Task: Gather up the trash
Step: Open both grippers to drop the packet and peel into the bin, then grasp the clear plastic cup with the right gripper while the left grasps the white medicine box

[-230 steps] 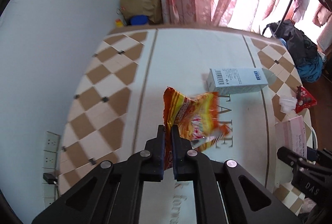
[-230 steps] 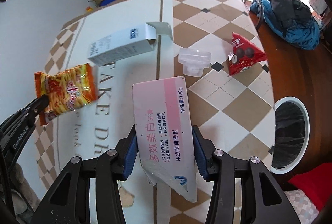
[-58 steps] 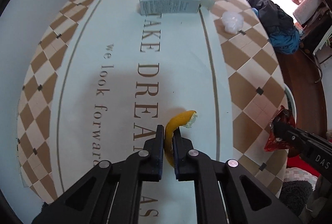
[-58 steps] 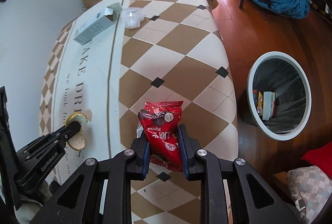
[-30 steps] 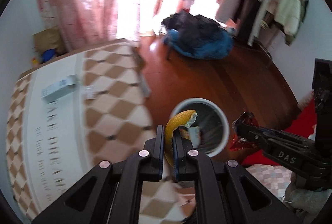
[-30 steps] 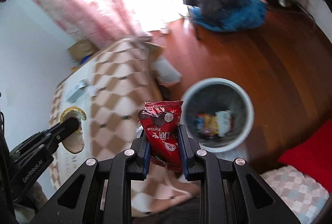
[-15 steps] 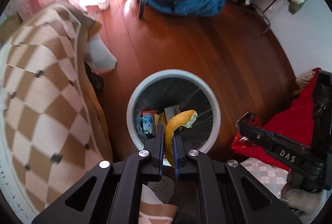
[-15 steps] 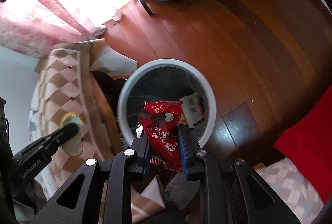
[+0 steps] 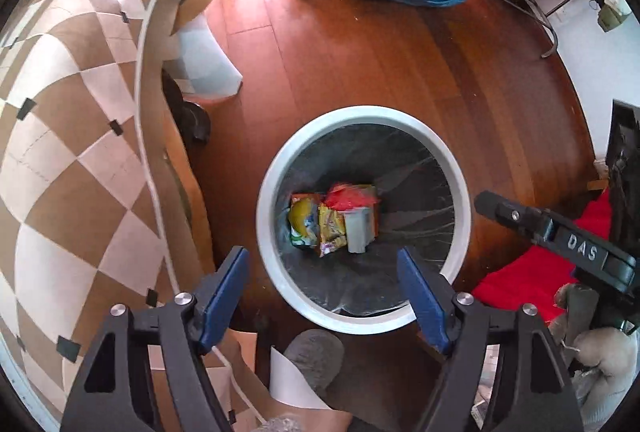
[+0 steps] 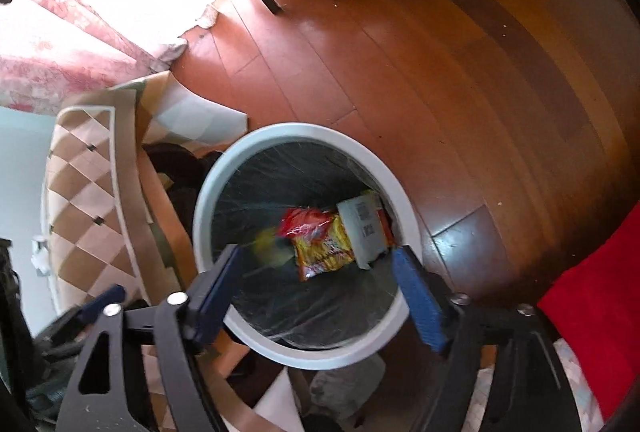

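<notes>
Below both grippers' spread, empty jaws, trash [image 9: 334, 218] lies in the bin [image 9: 362, 114].

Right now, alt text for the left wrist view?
The open left gripper hangs empty above a white-rimmed trash bin lined with a black bag, with snack wrappers and an orange peel at the bottom. A checkered tablecloth drapes at left over the wooden floor.

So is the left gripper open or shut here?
Open. The left gripper has its blue pads wide apart with nothing between them, above the trash bin, where wrappers lie.
</notes>
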`<action>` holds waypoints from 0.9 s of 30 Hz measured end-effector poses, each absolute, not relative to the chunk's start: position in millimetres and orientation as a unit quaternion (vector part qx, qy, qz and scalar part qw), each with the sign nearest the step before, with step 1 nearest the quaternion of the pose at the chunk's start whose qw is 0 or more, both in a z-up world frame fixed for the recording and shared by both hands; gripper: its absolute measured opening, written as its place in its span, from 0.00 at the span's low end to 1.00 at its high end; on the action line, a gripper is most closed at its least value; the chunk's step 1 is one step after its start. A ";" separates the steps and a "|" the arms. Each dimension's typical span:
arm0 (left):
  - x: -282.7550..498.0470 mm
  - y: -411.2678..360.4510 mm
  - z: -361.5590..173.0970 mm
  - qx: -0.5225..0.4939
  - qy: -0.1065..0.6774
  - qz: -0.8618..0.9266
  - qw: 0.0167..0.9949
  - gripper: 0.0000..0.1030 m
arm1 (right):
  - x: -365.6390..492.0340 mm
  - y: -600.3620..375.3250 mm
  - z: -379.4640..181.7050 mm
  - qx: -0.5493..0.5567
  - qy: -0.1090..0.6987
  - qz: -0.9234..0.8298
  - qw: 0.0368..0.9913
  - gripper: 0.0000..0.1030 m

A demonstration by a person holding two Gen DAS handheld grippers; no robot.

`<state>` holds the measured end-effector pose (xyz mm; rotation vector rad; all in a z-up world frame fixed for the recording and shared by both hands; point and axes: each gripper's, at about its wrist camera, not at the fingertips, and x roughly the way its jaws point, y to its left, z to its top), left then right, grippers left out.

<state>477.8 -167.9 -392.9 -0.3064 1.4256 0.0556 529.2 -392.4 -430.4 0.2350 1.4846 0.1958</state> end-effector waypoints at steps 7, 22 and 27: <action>470.1 -168.6 -385.5 -0.110 0.646 0.048 0.754 0.96 | 502.6 -380.3 -415.6 0.001 0.673 0.054 0.738 1.00; 443.3 -179.1 -344.3 -0.083 0.621 0.063 0.777 0.96 | 457.9 -383.9 -358.8 -0.020 0.652 0.040 0.757 1.00; 432.4 -181.9 -306.8 -0.081 0.596 0.065 0.796 0.96 | 443.6 -383.2 -308.6 -0.009 0.626 0.045 0.778 1.00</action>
